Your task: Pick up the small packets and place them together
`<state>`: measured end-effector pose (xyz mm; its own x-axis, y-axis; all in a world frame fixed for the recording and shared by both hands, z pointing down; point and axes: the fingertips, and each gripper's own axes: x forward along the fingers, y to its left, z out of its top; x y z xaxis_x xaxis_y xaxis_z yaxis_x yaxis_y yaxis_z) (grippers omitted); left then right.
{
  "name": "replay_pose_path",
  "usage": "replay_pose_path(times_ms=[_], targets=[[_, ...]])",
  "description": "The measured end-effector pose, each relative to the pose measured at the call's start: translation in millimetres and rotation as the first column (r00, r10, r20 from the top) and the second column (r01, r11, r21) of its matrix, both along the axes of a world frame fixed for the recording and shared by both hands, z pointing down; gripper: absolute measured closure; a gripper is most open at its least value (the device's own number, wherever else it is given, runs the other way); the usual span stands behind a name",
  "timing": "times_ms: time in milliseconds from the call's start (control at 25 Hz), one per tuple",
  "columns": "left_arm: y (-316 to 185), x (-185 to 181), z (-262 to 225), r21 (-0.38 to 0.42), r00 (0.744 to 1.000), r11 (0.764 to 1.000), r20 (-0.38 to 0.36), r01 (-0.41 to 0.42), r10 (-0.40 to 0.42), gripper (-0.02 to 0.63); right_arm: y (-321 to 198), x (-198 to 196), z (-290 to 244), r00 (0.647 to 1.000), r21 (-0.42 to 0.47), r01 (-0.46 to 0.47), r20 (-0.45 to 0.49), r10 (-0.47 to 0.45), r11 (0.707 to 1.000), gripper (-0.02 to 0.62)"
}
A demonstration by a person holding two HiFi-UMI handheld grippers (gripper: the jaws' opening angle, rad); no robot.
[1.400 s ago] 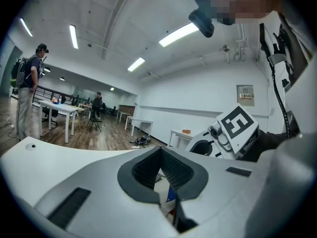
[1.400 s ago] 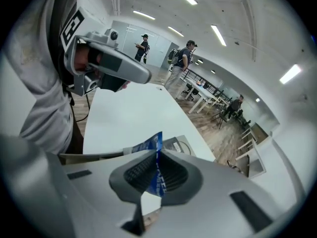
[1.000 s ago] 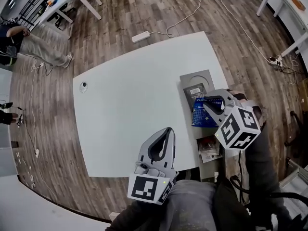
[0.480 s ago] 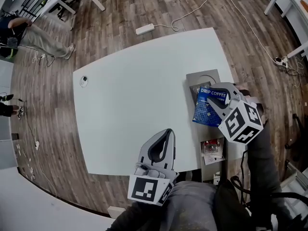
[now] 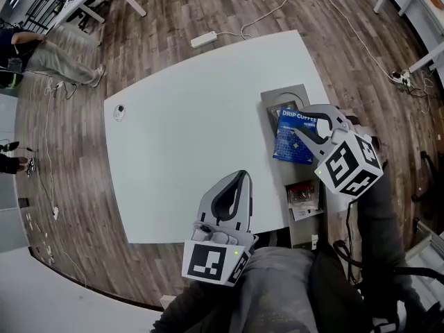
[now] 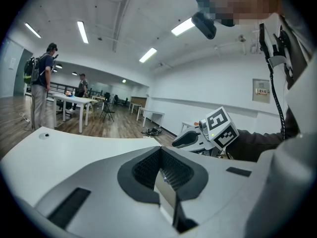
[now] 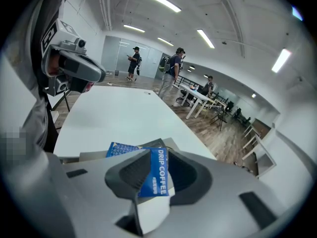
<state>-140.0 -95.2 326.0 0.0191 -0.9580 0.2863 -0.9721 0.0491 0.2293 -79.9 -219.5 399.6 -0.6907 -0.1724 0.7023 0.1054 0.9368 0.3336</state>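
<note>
Blue drip-coffee packet (image 5: 294,137) has slid up onto the dark packet (image 5: 279,110) on the grey tray (image 5: 291,93) at the white worktop's (image 5: 187,137) right edge. Right tongs (image 5: 302,121) have just been easing apart, packet standing loose btwn them. Left tongs (image 5: 241,176) are hovering clenched, empty.

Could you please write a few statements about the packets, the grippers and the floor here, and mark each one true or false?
1. The blue drip coffee packet lies near the right edge of the white table. True.
2. The left gripper holds a packet. False: its jaws are together with nothing between them.
3. A white power strip lies on the wooden floor beyond the table. True.
4. The right gripper is far from the blue packet. False: the packet shows between its jaws, which stand apart and have just been opening.
</note>
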Motion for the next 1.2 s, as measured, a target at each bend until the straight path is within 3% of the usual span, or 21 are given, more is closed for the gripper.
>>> replay_pose_path(times_ms=[520,880,1200], targets=[[14.6,55.3,-28.3,0.079,0.982,0.979,0.026,-0.19,0.188,0.603,59.8,69.6,-10.1,0.988,0.001,-0.156,0.005,0.156,0.988,0.5],[36.3,88.2,-32.0,0.105,0.953,0.947,0.049,-0.303,0.3,0.603,136.8,96.0,38.6,0.975,-0.071,-0.219,-0.051,0.216,0.973,0.5],[40.9,91.8,-31.3,0.097,0.946,0.941,0.056,-0.324,0.32,0.603,180.7,104.9,79.9,0.959,-0.126,-0.272,-0.119,0.257,0.954,0.5]])
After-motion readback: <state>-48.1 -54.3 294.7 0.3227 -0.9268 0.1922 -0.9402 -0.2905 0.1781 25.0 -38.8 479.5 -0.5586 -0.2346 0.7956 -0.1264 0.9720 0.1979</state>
